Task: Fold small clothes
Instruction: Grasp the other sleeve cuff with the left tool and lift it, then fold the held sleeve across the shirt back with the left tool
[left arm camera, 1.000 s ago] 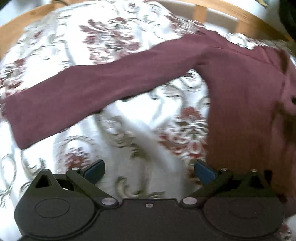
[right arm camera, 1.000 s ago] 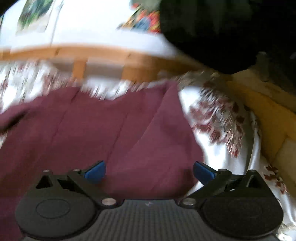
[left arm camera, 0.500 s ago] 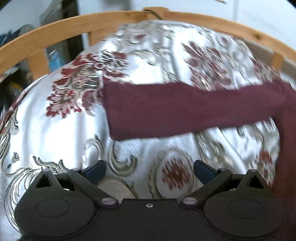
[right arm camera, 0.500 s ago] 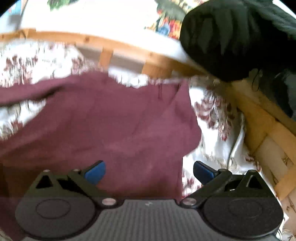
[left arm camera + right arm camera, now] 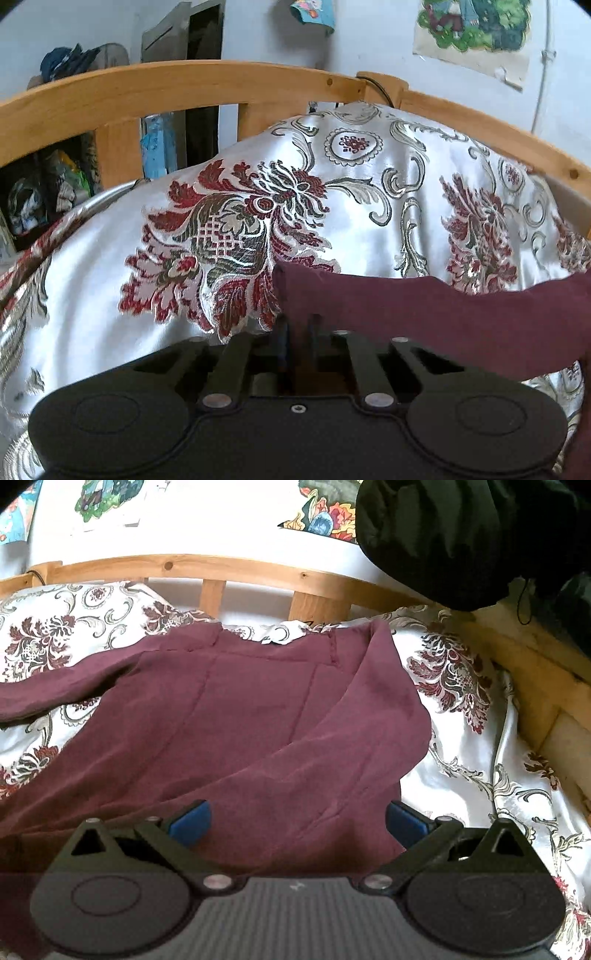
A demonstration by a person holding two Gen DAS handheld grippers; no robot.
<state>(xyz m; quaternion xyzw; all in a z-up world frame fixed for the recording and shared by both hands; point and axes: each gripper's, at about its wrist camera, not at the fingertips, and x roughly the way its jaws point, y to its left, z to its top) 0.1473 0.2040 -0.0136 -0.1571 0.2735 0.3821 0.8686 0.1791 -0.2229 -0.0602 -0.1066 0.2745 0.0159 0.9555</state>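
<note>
Maroon long-sleeved top (image 5: 240, 716) on brocade bedspread (image 5: 369, 192); left gripper (image 5: 297, 332) just closed, pinching the cuff (image 5: 295, 291); right gripper (image 5: 297, 818) wide, empty.

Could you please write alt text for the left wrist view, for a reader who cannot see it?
The left gripper has just closed its jaws on the cuff end of a maroon long-sleeved top's sleeve, which stretches away to the right. Beneath lies a shiny white bedspread with red floral embroidery, bordered by a curved light wooden rail.
</note>
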